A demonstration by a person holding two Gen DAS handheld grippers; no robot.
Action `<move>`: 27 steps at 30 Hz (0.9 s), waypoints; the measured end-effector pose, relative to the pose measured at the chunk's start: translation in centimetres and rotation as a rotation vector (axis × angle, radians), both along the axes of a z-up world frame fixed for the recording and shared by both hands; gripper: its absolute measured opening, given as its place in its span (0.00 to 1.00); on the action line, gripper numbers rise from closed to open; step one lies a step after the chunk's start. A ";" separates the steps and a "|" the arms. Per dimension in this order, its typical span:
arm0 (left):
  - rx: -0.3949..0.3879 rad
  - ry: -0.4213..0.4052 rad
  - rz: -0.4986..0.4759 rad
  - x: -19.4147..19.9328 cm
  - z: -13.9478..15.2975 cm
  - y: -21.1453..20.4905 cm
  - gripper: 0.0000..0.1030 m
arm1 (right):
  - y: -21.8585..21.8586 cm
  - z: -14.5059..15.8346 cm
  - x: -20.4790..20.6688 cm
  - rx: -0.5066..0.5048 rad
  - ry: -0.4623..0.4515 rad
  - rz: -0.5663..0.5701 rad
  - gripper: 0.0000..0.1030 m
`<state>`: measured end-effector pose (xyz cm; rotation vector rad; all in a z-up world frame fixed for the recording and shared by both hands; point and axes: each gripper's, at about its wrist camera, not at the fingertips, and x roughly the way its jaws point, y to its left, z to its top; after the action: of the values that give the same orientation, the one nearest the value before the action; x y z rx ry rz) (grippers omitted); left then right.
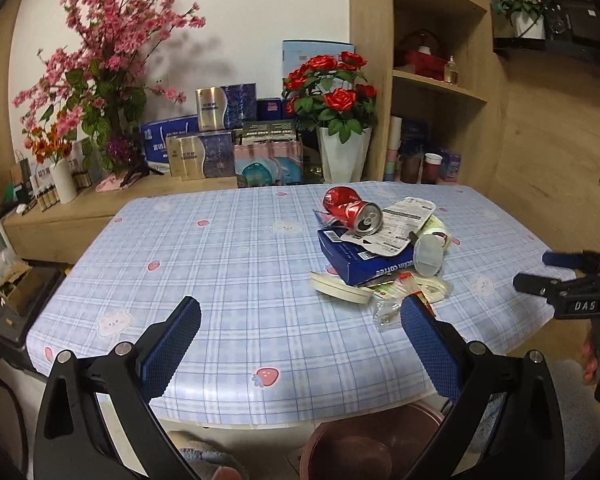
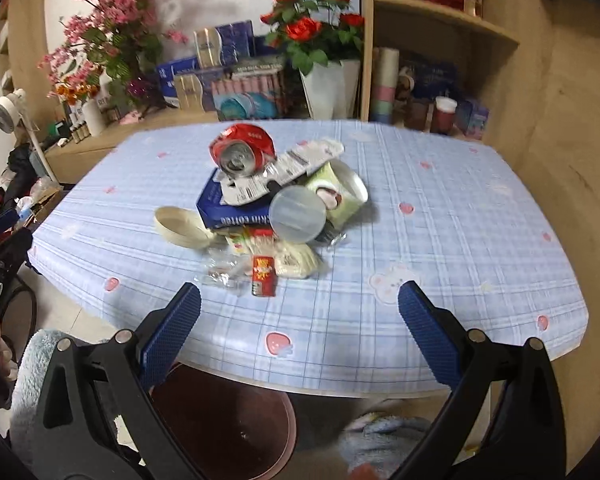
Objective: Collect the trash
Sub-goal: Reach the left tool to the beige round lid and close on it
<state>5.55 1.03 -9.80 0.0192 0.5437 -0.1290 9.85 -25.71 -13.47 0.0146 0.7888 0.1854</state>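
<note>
We've got the desk (image 1: 228, 240) ahead of both grippers, brown bin (image 2: 224, 432) on the floor below its near edge, nothing visible inside. Trash pile (image 2: 268, 208) sits ahead of the right gripper (image 2: 299, 300), ahead-right of the left gripper (image 1: 300, 312); both spread wide, holding nothing. Crushed red can (image 1: 352, 210) tops the blue coffee box (image 1: 360, 260). Only the right view shows the red snack wrapper (image 2: 263, 276) whole.

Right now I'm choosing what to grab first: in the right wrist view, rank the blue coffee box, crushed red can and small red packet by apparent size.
1. Blue coffee box, though partly covered.
2. Crushed red can.
3. Small red packet, despite lying nearest.
</note>
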 end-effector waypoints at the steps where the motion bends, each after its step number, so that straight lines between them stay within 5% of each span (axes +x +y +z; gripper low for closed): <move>1: -0.015 0.015 0.001 0.4 -0.3 0.2 0.95 | 0.0 -0.4 0.2 0.013 0.010 0.006 0.95; 6: -0.012 0.094 0.013 2.6 -2.0 0.5 0.93 | 2.6 -2.7 2.3 -0.021 0.038 0.119 0.94; 9: -0.025 0.119 -0.002 3.5 -2.9 0.7 0.82 | 5.0 -4.4 4.0 -0.032 0.089 0.231 0.80; 13: -0.055 0.134 0.003 4.4 -3.6 1.2 0.80 | 7.8 -6.8 6.3 -0.007 0.145 0.288 0.75; 27: -0.156 0.236 0.038 7.0 -6.4 3.1 0.60 | 11.0 -10.5 9.8 -0.030 0.161 0.241 0.63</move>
<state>12.52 4.12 -16.19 -0.1595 0.7681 -0.1371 19.69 -14.71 -23.95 -0.0952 0.9534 0.4050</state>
